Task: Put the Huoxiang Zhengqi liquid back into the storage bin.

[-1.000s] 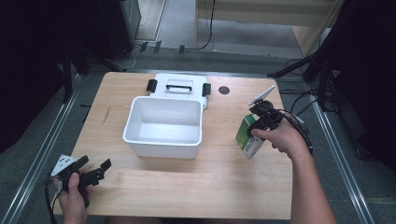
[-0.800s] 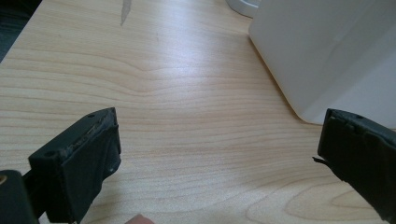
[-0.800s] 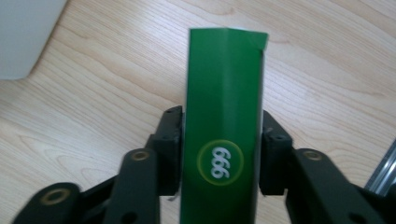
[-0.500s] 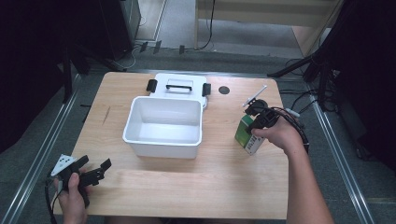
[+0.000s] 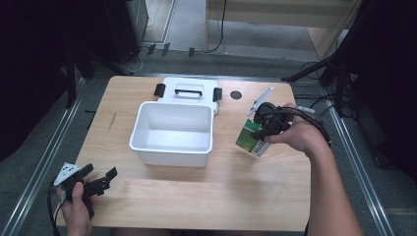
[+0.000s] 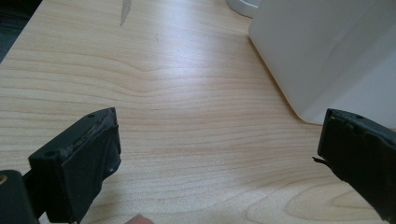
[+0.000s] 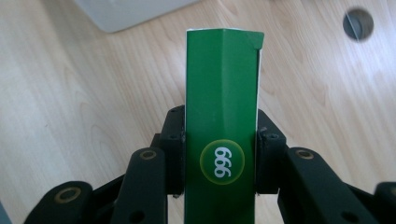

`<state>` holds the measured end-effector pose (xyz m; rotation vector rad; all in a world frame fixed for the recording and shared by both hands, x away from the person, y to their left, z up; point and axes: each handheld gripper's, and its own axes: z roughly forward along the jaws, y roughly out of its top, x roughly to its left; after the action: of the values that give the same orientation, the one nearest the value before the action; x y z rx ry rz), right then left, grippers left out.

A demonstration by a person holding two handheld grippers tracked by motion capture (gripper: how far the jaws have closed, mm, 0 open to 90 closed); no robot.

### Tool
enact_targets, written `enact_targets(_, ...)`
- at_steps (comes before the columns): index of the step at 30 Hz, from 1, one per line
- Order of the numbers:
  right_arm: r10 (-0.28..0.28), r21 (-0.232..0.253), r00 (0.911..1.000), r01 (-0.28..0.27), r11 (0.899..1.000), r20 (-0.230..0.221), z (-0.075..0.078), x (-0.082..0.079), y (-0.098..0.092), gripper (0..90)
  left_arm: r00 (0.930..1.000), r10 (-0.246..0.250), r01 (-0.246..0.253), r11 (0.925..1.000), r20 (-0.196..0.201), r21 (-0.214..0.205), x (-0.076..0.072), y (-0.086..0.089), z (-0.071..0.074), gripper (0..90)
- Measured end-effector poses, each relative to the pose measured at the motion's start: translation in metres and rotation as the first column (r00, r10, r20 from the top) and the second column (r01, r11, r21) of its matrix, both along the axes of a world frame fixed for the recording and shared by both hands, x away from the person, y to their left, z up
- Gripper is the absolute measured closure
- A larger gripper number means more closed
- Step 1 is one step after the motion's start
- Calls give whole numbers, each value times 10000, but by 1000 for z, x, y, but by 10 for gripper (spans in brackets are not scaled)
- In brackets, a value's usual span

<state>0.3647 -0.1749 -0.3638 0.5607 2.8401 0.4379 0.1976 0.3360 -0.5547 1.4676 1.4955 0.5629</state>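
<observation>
A green box marked 999 is clamped between the black jaws of my right gripper, which is shut on it. From above, the green box hangs tilted just right of the white bin, held by my right gripper a little over the table. My left gripper rests open near the table's front left corner. Its two fingers stand wide apart over bare wood, with the white bin's wall ahead to the right.
The bin's white lid with a black handle and side clips lies flat behind the bin. A round dark hole is set in the wooden table at the back. Metal rails run along both sides of the table.
My right gripper has carried the green box slightly left and nearer the bin. The left gripper has stayed in place.
</observation>
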Motion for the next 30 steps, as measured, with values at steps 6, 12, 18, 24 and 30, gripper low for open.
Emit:
enact_targets(6, 1273, -55, 9913, -1272, 9919, 329, 19, -6, 15, 645, 10000, 18, -18, 10000, 1, -25, 0, 0, 0, 0)
enact_targets(12, 1568, 162, 9859, -1579, 9873, 588, 44, -9, 29, 644, 10000, 16, -16, 10000, -8, -16, 0, 0, 0, 0)
enact_targets(18, 1690, 194, 9840, -1703, 9852, 565, 57, -10, 40, 645, 10000, 20, -20, 10000, -9, -24, 0, 0, 0, 0)
enact_targets(24, 1826, 102, 9801, -1839, 9829, 781, 78, -9, 56, 645, 10000, 1, -1, 10000, -22, -15, 0, 0, 0, 0)
enact_targets(30, 2043, 190, 9747, -2068, 9782, 905, 91, -9, 73, 645, 10000, 4, -4, 10000, -25, -9, 0, 0, 0, 0)
